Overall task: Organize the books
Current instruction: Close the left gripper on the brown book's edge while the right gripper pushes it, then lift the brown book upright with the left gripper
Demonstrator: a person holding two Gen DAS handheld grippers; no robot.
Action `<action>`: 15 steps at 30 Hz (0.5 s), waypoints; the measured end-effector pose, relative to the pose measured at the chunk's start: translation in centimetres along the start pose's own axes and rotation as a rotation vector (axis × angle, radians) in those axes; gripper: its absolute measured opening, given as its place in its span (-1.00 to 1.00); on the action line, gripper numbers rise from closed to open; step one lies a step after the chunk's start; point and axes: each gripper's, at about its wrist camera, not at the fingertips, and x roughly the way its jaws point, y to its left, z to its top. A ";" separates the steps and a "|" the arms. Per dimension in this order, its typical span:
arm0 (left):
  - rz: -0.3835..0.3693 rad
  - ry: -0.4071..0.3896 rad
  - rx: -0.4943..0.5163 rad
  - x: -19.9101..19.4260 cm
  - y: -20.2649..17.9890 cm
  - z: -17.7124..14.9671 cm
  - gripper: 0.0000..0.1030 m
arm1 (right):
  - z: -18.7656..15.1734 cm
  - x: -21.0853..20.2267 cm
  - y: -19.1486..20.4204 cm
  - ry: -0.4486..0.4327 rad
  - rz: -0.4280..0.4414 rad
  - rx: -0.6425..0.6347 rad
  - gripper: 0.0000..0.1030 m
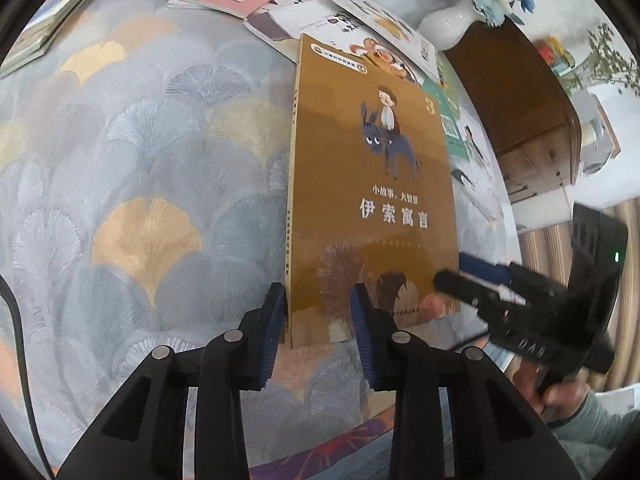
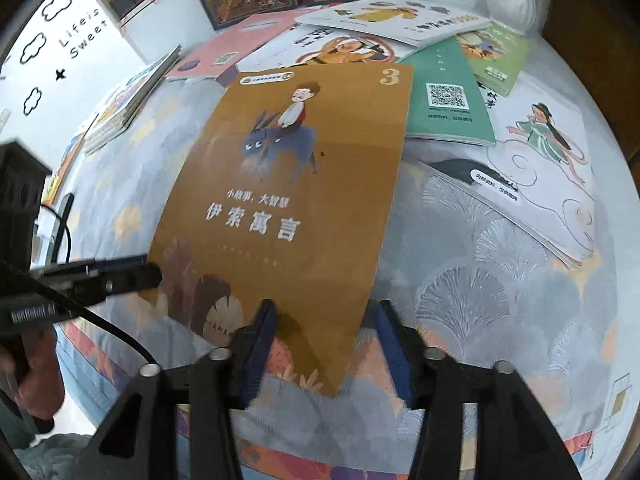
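Note:
An ochre book [image 1: 372,184] [image 2: 288,184], its cover showing a boy on a donkey and the number 3, lies face up on the leaf-patterned cloth [image 1: 140,184]. Its far end rests on other books. My left gripper [image 1: 318,312] straddles its near left corner: one blue pad stands beside the spine, the other over the cover, with a gap between. My right gripper [image 2: 324,320] straddles the near right corner the same way, one pad over the cover and one just off the edge. Each gripper also shows in the other's view, the left gripper [image 2: 152,270] and the right gripper [image 1: 448,276].
Loose books fan out beyond the ochre one: a pink book [image 2: 224,52], a green book [image 2: 448,100] and a white book with a girl [image 2: 540,184]. A stack of books [image 2: 128,100] lies far left. A white vase [image 1: 448,24] and a wooden cabinet [image 1: 516,88] stand at the back right.

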 end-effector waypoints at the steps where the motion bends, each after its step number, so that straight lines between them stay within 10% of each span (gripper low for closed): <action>1: 0.005 -0.002 0.001 0.0 -0.1 0.1 -0.43 | -0.2 0.0 -0.1 -0.011 -0.003 0.001 -0.14; 9: -0.306 -0.106 -0.032 -4.5 -1.6 0.4 -0.43 | -0.8 -0.6 -3.3 -0.042 0.130 0.140 -0.14; 15: -0.100 -0.026 -0.015 0.1 -1.8 0.4 -0.75 | -1.1 -0.8 -2.7 -0.065 0.110 0.114 -0.13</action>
